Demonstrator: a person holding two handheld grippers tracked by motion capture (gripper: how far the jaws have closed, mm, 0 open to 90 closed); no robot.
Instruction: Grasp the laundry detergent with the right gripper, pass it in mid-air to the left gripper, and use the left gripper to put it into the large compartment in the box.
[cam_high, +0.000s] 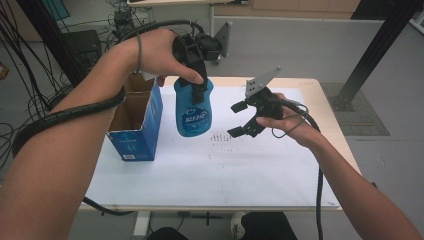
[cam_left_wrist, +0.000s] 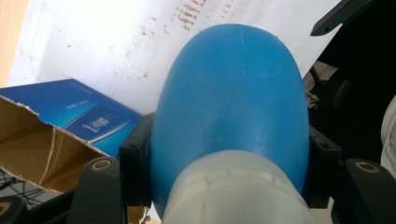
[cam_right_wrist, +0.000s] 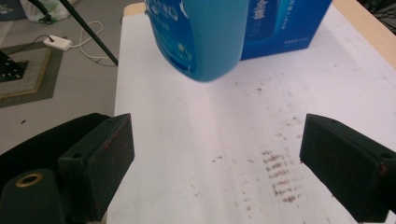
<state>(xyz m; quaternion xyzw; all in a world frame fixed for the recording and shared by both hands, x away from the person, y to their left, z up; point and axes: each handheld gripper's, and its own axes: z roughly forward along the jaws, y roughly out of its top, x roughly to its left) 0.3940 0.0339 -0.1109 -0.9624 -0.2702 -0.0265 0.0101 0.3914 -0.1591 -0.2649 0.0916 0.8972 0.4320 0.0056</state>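
The left gripper (cam_high: 196, 75) clamps a blue bottle (cam_high: 193, 111) near its top, its jaws pressed against both sides of the shoulder just above a pale cap, and holds it in the air above the white sheet (cam_high: 215, 165) that covers the table. In the high view the bottle hangs upright with a printed label facing the camera, just to the right of an open blue carton (cam_high: 135, 117) that stands on the left part of the sheet.

The left gripper view looks down the bottle's smooth back side (cam_left_wrist: 233, 102), where no label shows, and takes in the carton's torn brown flap (cam_left_wrist: 32, 144) beside it.

The right gripper (cam_high: 246, 119) is held well off to the right of the bottle, its jaws spread wide and holding nothing. Its own view shows the two black pads (cam_right_wrist: 102, 158) far apart, the rounded base of the bottle (cam_right_wrist: 205, 42) clear of the sheet, and the carton (cam_right_wrist: 285, 23) behind the bottle. That view also shows rusty brown smudges (cam_right_wrist: 278, 175) on the sheet below the bottle, faint in the high view.
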